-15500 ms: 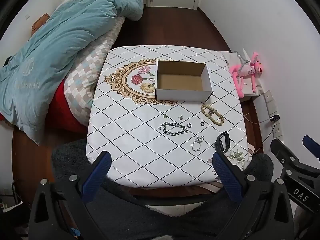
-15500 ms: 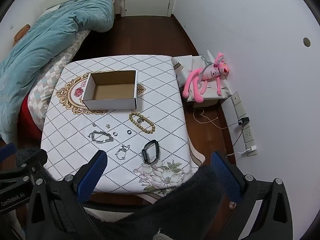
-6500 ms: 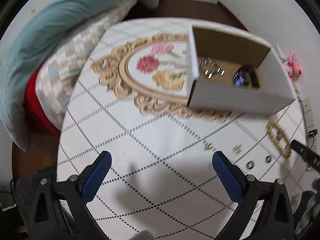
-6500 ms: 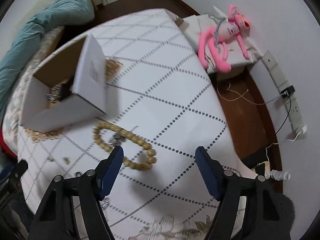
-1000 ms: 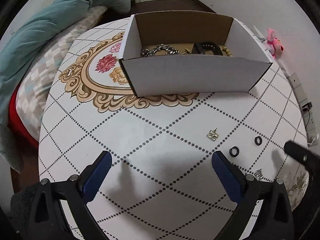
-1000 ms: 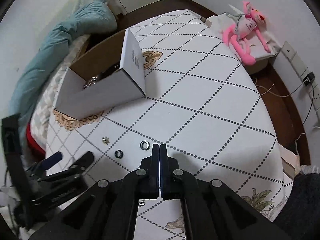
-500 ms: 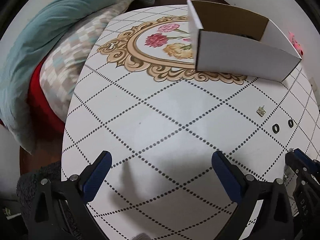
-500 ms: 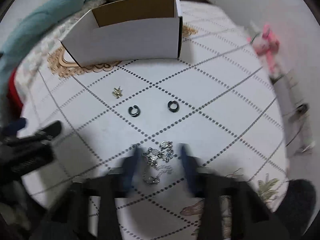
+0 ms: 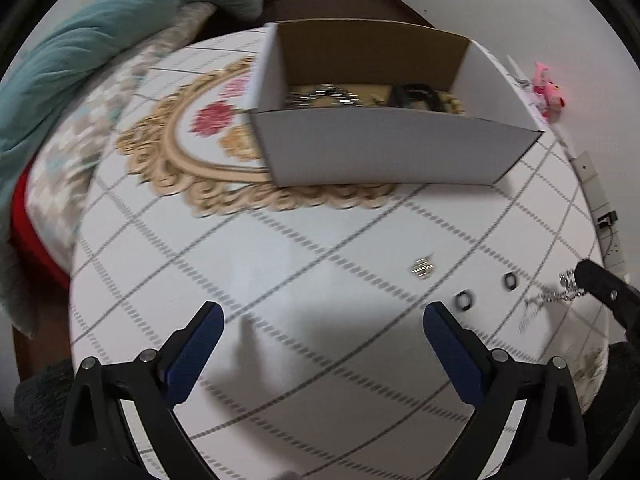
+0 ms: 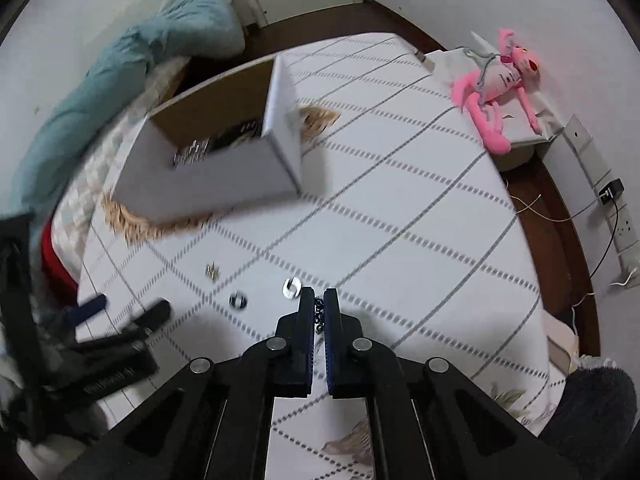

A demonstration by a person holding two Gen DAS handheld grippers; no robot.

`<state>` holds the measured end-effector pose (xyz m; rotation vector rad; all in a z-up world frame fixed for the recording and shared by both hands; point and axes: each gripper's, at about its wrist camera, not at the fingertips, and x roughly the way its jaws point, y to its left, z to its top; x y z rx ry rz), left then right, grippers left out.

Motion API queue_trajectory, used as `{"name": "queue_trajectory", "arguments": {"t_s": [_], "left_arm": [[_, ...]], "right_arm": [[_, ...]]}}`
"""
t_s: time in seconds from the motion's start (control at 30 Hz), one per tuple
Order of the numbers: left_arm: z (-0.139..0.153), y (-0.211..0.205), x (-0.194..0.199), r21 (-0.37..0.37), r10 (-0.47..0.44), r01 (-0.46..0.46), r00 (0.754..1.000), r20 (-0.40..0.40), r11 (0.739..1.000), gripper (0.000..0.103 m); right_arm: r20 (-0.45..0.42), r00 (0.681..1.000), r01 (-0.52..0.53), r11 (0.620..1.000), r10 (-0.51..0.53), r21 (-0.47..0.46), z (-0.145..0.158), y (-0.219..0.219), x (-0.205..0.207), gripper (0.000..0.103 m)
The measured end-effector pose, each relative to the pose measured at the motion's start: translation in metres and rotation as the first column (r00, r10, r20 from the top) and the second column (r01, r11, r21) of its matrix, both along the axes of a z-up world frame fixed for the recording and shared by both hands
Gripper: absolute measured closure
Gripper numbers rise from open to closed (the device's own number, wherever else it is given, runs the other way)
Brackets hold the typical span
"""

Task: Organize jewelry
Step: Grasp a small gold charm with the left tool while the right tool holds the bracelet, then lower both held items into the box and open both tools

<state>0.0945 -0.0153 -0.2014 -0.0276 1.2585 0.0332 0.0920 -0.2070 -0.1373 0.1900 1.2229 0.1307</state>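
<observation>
A white cardboard box (image 9: 380, 152) stands on the table and holds a silver chain, a black band and beads; it also shows in the right wrist view (image 10: 208, 184). My right gripper (image 10: 319, 300) is shut on a silver charm bracelet (image 9: 556, 298), lifted just above the cloth at the table's right. Two dark rings (image 9: 464, 301) (image 9: 509, 280) and a small gold earring (image 9: 422, 268) lie on the cloth in front of the box. My left gripper (image 9: 320, 328) is open and empty, above the near middle of the table.
The table (image 9: 280, 280) has a white diamond-patterned cloth with a gold floral medallion (image 9: 188, 148). A teal quilt (image 9: 80, 52) lies on the bed at left. A pink plush toy (image 10: 496, 92) sits on a stand at right. Wall sockets and cables are at far right.
My right gripper has closed on the charm bracelet and lifted it off the cloth. My left gripper has swung right, bringing the box back to centre view.
</observation>
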Motion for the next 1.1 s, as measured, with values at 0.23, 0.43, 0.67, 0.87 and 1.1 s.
{"name": "queue_trajectory", "arguments": {"t_s": [0.23, 0.43, 0.67, 0.87, 1.1], "left_arm": [[-0.008, -0.031, 0.013, -0.012, -0.069, 0.069, 0.998, -0.006, 0.998, 0.002], [-0.01, -0.035, 0.021, 0.003, -0.127, 0.127, 0.992, 0.027, 0.992, 0.06], [-0.007, -0.037, 0.023, 0.005, -0.162, 0.162, 0.986, 0.047, 0.987, 0.093], [0.006, -0.031, 0.019, -0.043, -0.153, 0.156, 0.985, 0.075, 0.987, 0.094], [0.063, -0.017, 0.026, -0.147, -0.125, 0.147, 0.98, 0.153, 0.978, 0.094]], "right_arm": [[-0.005, 0.999, 0.036, 0.999, -0.036, -0.01, -0.005, -0.02, 0.019, 0.099], [-0.02, 0.998, 0.053, 0.999, -0.053, -0.009, -0.011, -0.027, 0.017, 0.099], [-0.016, 0.999, 0.048, 0.999, -0.048, -0.007, -0.009, -0.026, 0.017, 0.099], [0.009, 1.0, 0.029, 0.999, -0.029, 0.015, 0.007, -0.02, 0.015, 0.099], [0.092, 0.996, -0.012, 0.995, 0.003, 0.1, 0.059, -0.01, 0.025, 0.099]]}}
